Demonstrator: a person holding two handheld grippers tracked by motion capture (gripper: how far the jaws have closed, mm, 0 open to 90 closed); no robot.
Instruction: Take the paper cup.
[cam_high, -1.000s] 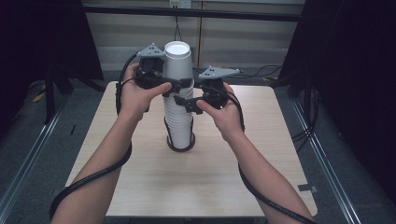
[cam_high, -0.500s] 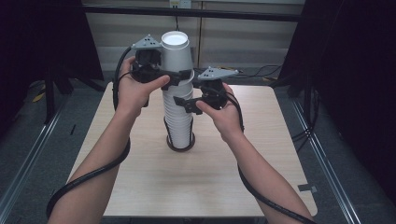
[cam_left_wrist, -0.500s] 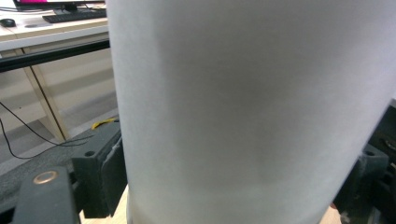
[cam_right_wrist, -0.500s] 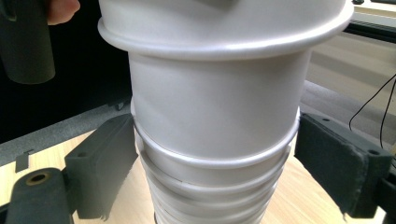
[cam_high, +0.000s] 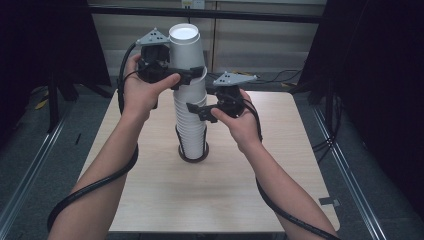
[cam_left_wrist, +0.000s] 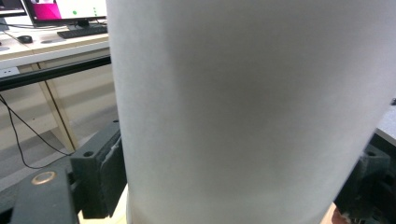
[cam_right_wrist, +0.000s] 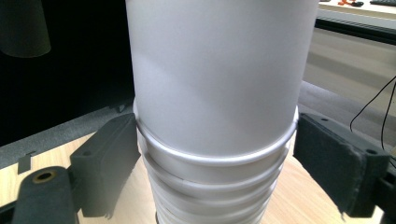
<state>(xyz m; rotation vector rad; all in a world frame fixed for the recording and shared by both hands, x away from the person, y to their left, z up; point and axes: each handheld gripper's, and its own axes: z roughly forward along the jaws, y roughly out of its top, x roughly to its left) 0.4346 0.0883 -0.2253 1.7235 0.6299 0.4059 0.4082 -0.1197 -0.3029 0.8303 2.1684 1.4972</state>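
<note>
White paper makes up everything I am working on: a tall stack of cups (cam_high: 192, 122), nested upside down, stands in a dark ring base (cam_high: 194, 156) near the middle of the wooden table (cam_high: 150, 190). My left gripper (cam_high: 187, 76) is clamped on the top cup (cam_high: 186, 47), its pads pressed against both sides of the wall; its jaws have just been opening a little, with the cup between them all the while. My right gripper (cam_high: 196, 110) sits lower on the right of the stack, and its pads look tight against the rims there, though one pad seems a shade off the wall in the right gripper view.

Against a second ago, the top cup stands higher, lifted clear of much of the stack with my left hand (cam_high: 142, 92). My right hand (cam_high: 240, 120) has kept its place.

Upturned as they are, the cups show only closed bottoms, so their insides stay hidden. Up close in the left gripper view, the cup wall (cam_left_wrist: 243, 107) blocks most of the scene, and the cup's rim is cut off.
</note>
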